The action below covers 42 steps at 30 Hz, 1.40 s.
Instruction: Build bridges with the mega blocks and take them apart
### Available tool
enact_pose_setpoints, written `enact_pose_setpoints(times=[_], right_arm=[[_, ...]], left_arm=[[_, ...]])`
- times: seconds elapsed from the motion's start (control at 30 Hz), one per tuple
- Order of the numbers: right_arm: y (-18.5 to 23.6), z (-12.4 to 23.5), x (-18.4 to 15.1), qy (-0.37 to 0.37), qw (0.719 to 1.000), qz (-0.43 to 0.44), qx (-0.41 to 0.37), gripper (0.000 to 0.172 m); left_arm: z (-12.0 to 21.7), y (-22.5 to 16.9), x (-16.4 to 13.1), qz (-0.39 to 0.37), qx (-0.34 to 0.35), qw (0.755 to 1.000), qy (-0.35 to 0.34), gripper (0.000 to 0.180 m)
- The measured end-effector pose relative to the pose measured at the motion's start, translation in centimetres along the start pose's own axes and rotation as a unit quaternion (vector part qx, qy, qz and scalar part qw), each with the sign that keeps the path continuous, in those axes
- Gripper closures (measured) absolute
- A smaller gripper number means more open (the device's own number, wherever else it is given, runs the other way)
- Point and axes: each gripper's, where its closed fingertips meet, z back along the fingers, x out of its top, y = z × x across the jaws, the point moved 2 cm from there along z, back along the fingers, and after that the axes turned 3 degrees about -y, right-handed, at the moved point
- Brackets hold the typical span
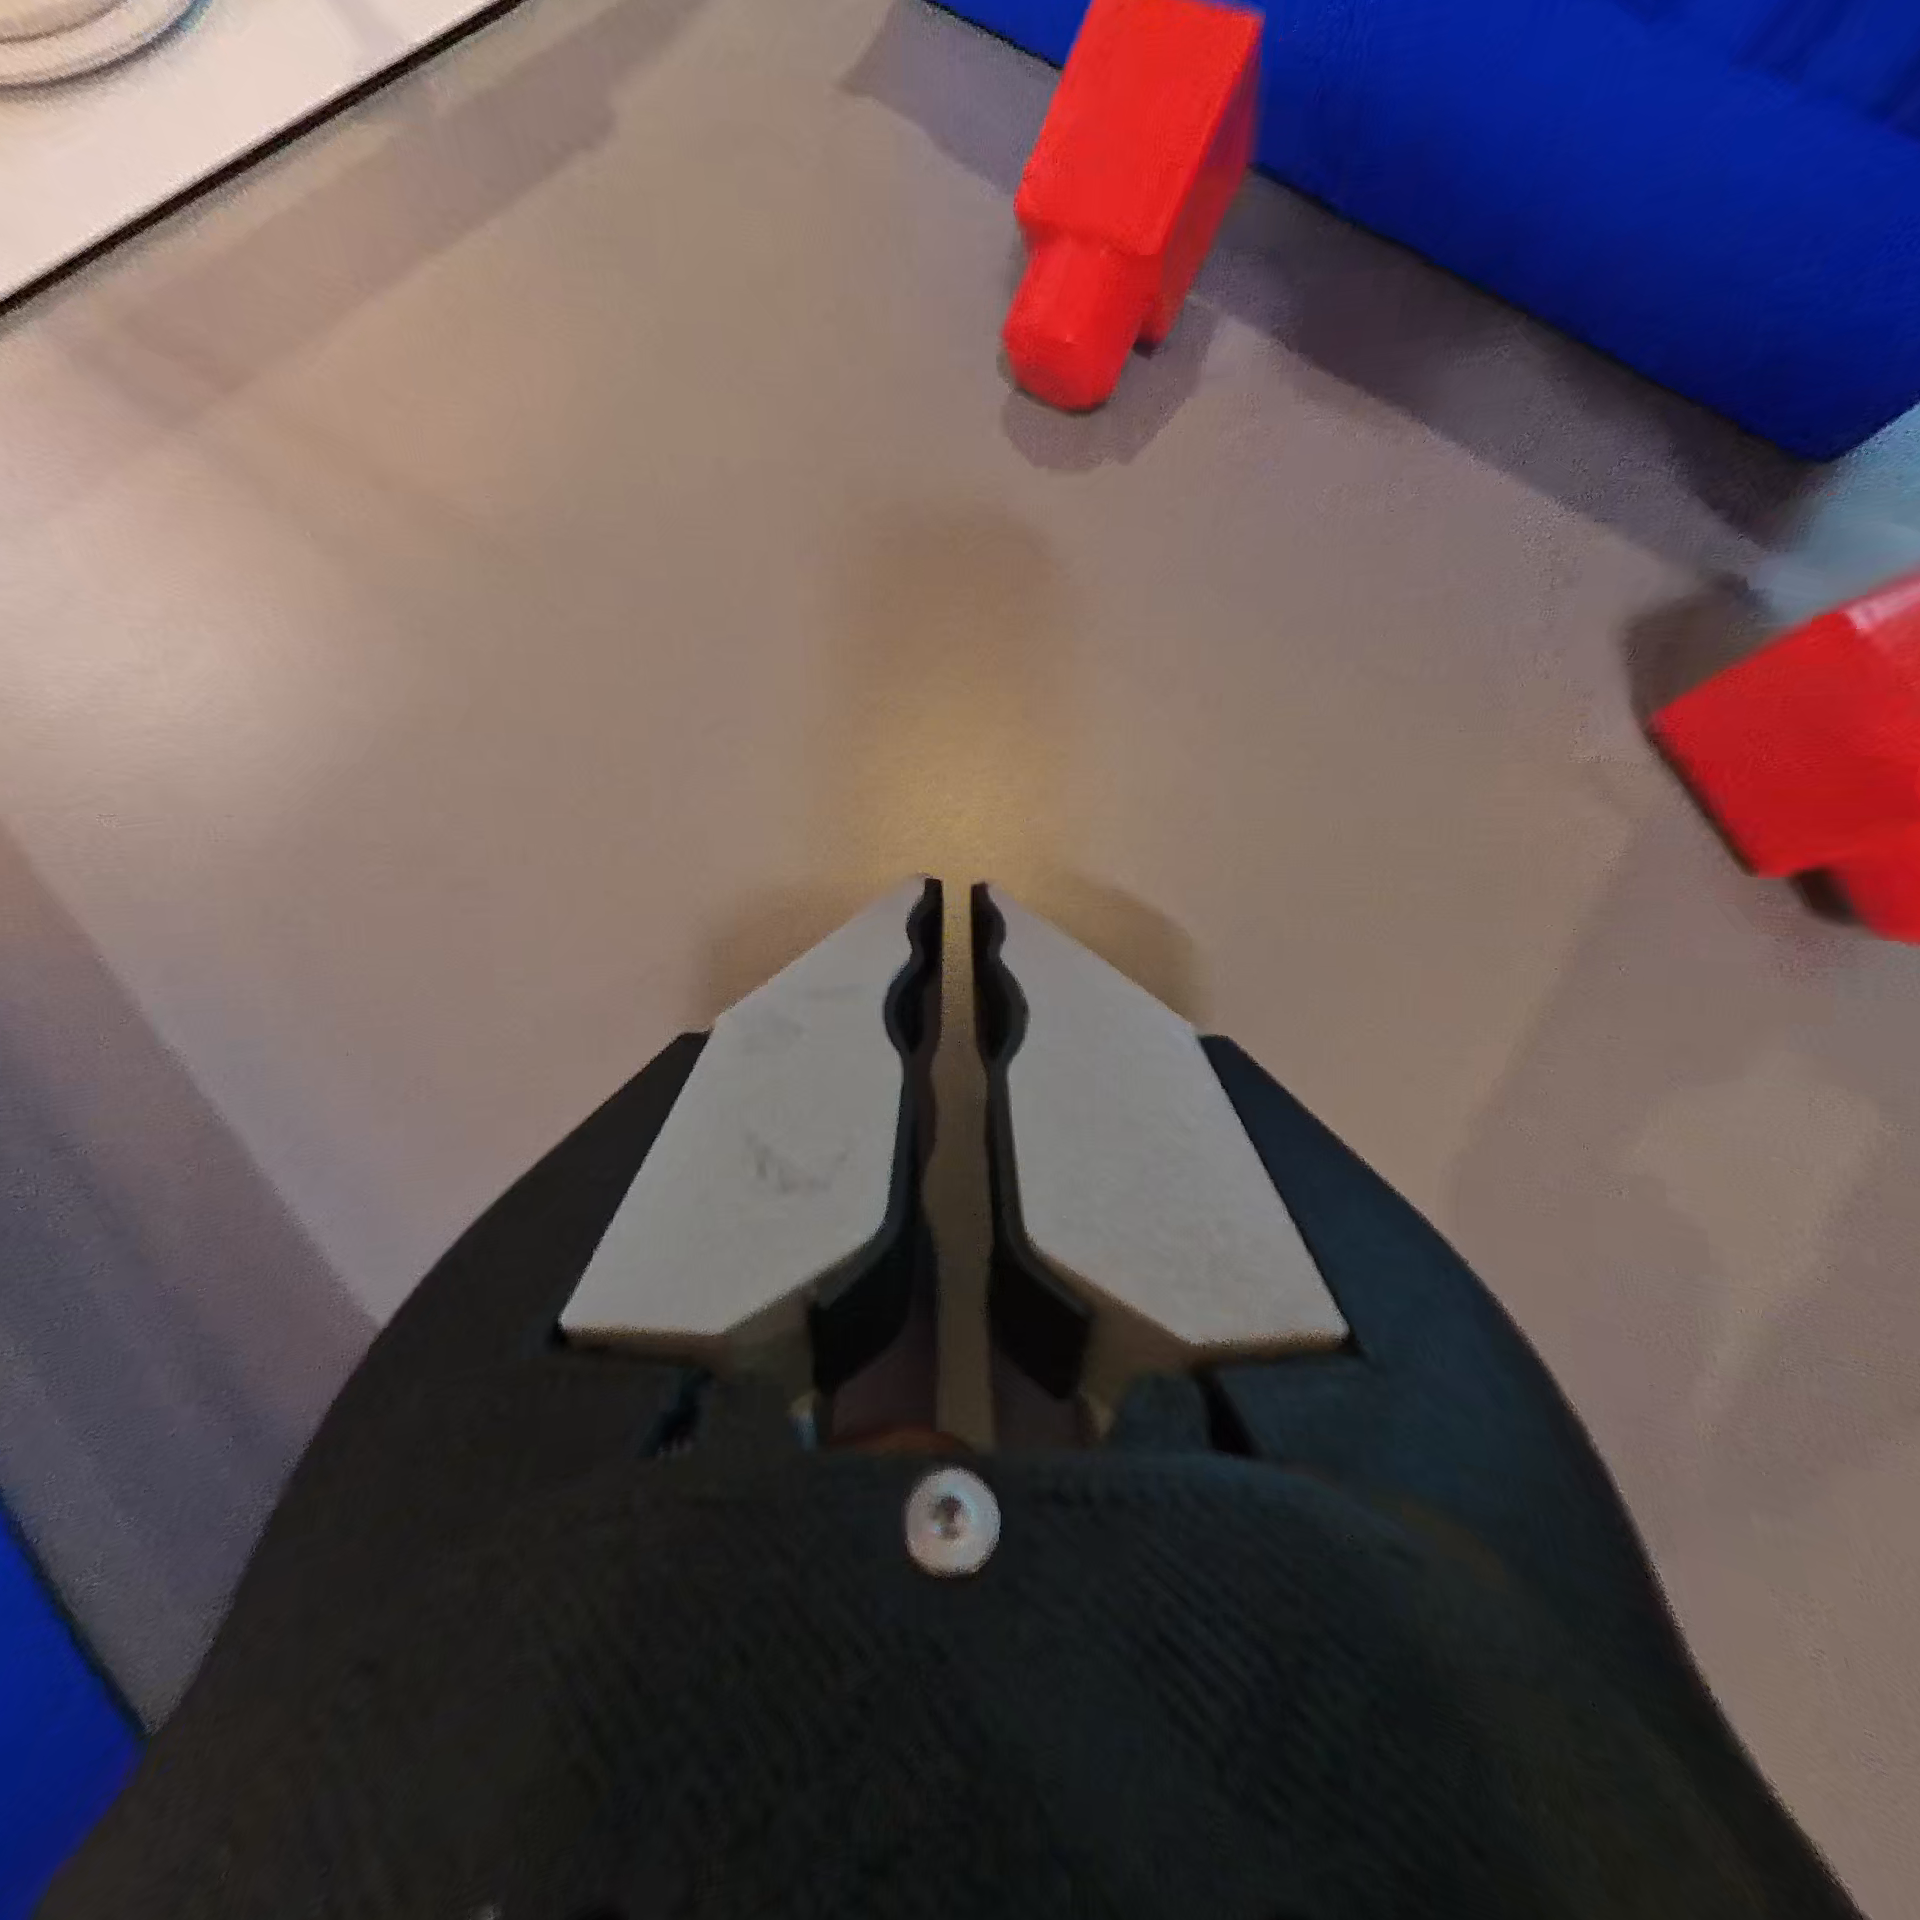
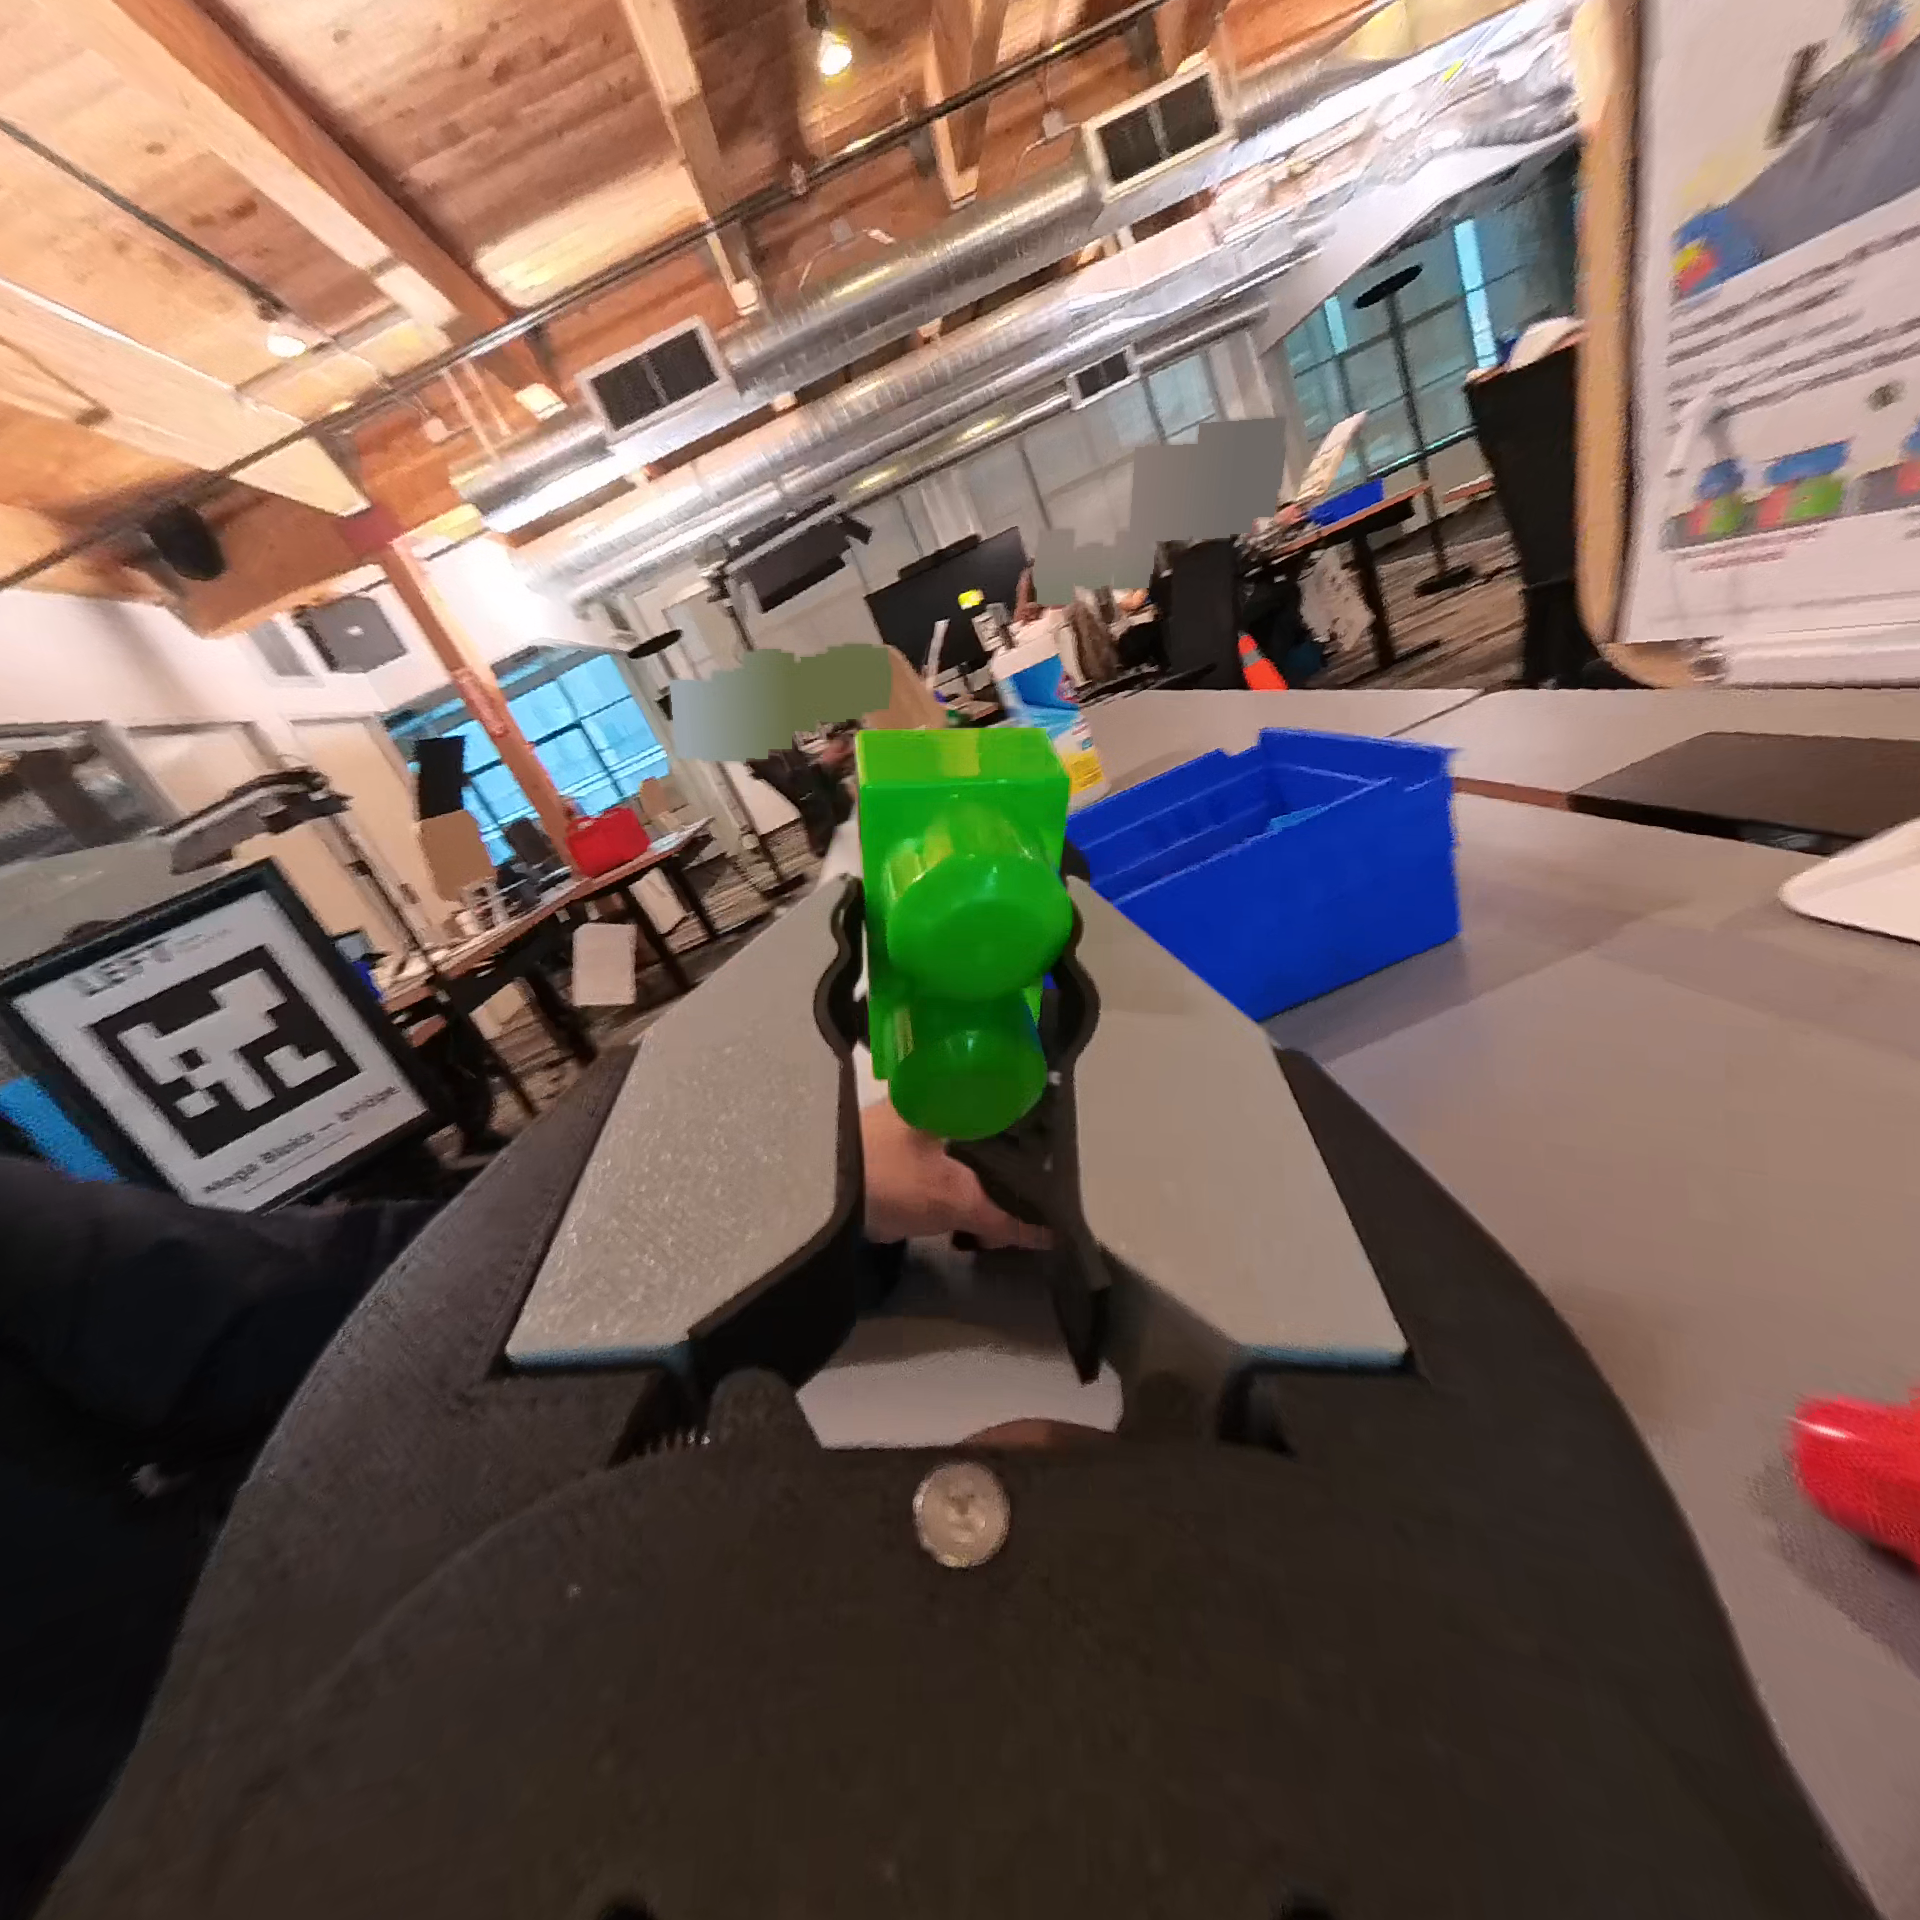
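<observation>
In the left wrist view, the left hand-held gripper (image 1: 956, 885) hangs over the bare grey counter (image 1: 520, 727), its fingers drawn almost together with nothing between them. Two red plastic mega blocks lie ahead: one (image 1: 1127, 197) beside a blue plastic bin (image 1: 1558, 229), the other (image 1: 1808, 758) at the right edge.

In the right wrist view, the right hand-held gripper (image 2: 961, 987) pinches one green plastic two-stud mega block (image 2: 961, 904), raised above the counter (image 2: 1558, 1143). One blue bin (image 2: 1299, 883) stands behind; one red block (image 2: 1860, 1475) lies at the right edge.
</observation>
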Motion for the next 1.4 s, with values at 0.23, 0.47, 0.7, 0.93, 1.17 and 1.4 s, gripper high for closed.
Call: enact_pose_setpoints(times=[0.23,0.47,0.7,0.93,1.17,1.4], right_arm=[[-3.9,-0.2,-1.8,0.008,0.983,0.086,-0.161,0.139],[-4.4,-1.0,-2.2,0.022,0.924,0.257,-0.282,0.139],[-5.9,-1.5,-4.0,0.074,0.932,0.226,-0.273,0.140],[-6.1,0.0,-3.1,0.067,0.944,0.189,-0.262,0.139],[-5.7,-0.2,-3.7,0.094,0.950,0.177,-0.237,0.140],[-6.1,-0.6,-5.6,0.158,0.950,0.153,-0.223,0.139]], left_arm=[[0.6,-2.1,-0.4,-0.008,-0.028,1.000,0.000,0.133],[3.9,-7.1,-2.7,-0.069,-0.061,0.996,-0.008,0.107],[5.3,-13.3,-2.9,-0.192,-0.126,0.973,-0.032,0.114],[3.9,-17.0,-0.3,-0.305,-0.175,0.935,-0.054,0.126],[1.5,-17.5,-0.7,-0.305,-0.250,0.919,0.007,0.145],[3.0,-11.5,0.2,-0.149,-0.241,0.957,-0.063,0.146]])
